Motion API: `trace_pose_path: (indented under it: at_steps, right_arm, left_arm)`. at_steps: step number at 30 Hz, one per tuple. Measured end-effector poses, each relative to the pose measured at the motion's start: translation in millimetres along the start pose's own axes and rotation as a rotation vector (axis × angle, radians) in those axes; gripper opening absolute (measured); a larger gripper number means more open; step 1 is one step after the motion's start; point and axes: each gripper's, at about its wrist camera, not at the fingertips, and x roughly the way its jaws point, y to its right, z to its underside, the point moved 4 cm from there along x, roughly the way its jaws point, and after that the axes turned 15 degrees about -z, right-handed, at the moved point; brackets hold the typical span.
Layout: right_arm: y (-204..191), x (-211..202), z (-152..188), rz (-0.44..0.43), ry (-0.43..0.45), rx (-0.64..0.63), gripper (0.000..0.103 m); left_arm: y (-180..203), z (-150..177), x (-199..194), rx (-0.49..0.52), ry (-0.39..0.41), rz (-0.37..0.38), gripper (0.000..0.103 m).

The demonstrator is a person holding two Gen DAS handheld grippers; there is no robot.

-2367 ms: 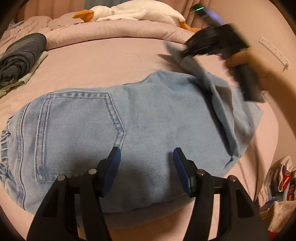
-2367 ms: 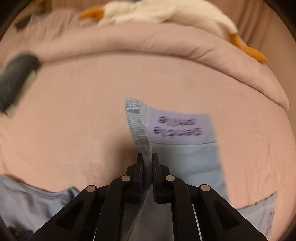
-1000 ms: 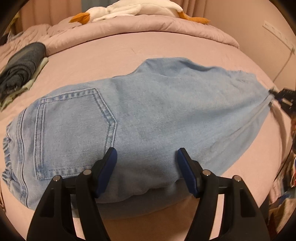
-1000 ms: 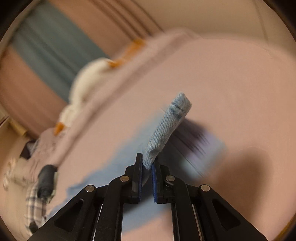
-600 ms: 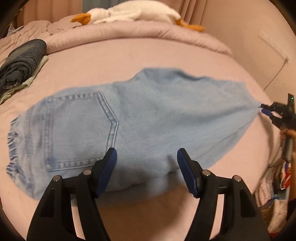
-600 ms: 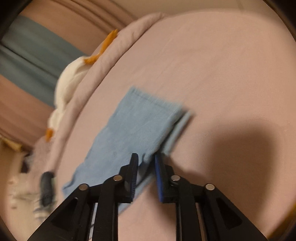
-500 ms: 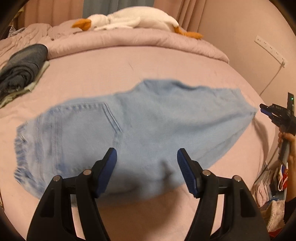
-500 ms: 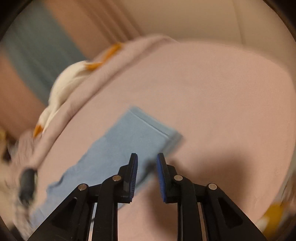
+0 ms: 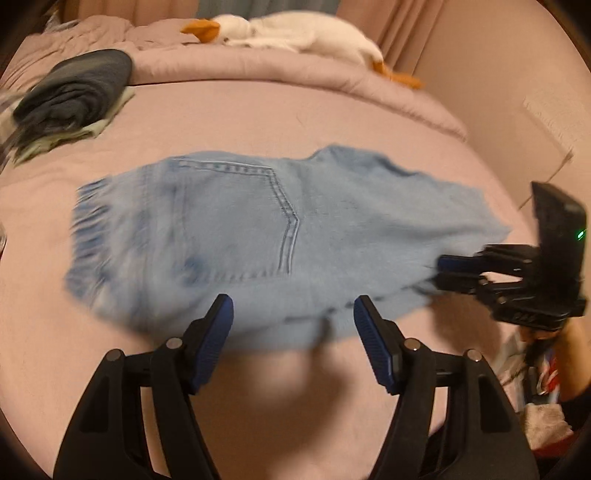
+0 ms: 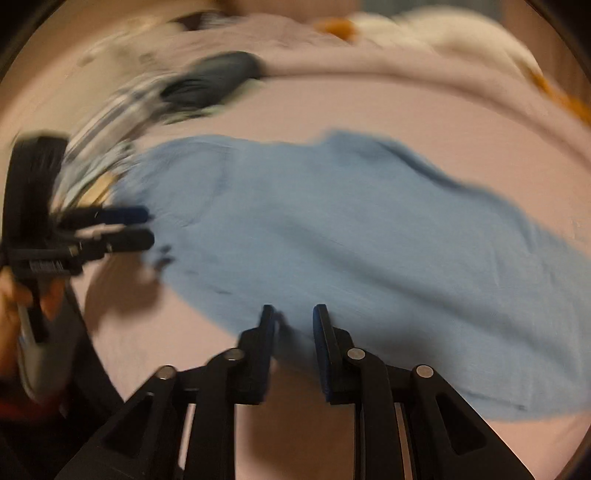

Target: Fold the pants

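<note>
While the light-blue jeans [image 9: 280, 236] lie flat across the middle of the pink bed [image 9: 258, 114], back pocket up, one fold can already be judged as made — the garment is seen as a short, doubled slab with the waistband at one end and a ragged edge at the other. No further fold is shown, so at least one more, bringing end over end, is judged to be left.

The left gripper [image 9: 291, 317] is held over the near edge of the denim, its blue pads spread wide with nothing pinched between them. The right gripper [image 10: 293, 325] is set at the opposite end, near edge — its jaws have just been opening and now stand a little apart; cloth lies beneath the tips, but no pinch is seen.

Further out, a dark folded garment [image 9: 77, 88] is piled near the rumpled quilt, and a white plush goose [image 9: 295, 35] is stretched along the far side.
</note>
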Motion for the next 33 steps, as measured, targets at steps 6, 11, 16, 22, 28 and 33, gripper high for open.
trace_pose_path:
  at_steps: [6,11,16,22,28,33]
  right_arm:
    - [-28,36,-13,0.047,-0.097,-0.218,0.024]
    - [-33,51,-15,0.089,-0.166,-0.34,0.021]
    - [-44,33,-20,0.036,-0.152,-0.371,0.007]
    - [-47,47,2,0.005,-0.215,-0.389,0.007]
    - [-43,37,-17,-0.056,-0.14,-0.24,0.013]
    - [-47,27,-35,-0.145,0.013,-0.161,0.014]
  left_arm:
    - [-39,11,-13,-0.167,0.028,0.003,0.067]
    - [-42,14,-25,-0.208,0.044,0.017,0.068]
    - [-61,13,-30,-0.263,0.047,0.014,0.067]
    - [-79,13,-28,-0.301,0.049,-0.021,0.067]
    - [-97,9,-45,-0.344,0.09,-0.037,0.068]
    - [-101,-11,-42,-0.364,0.107,-0.033,0.068]
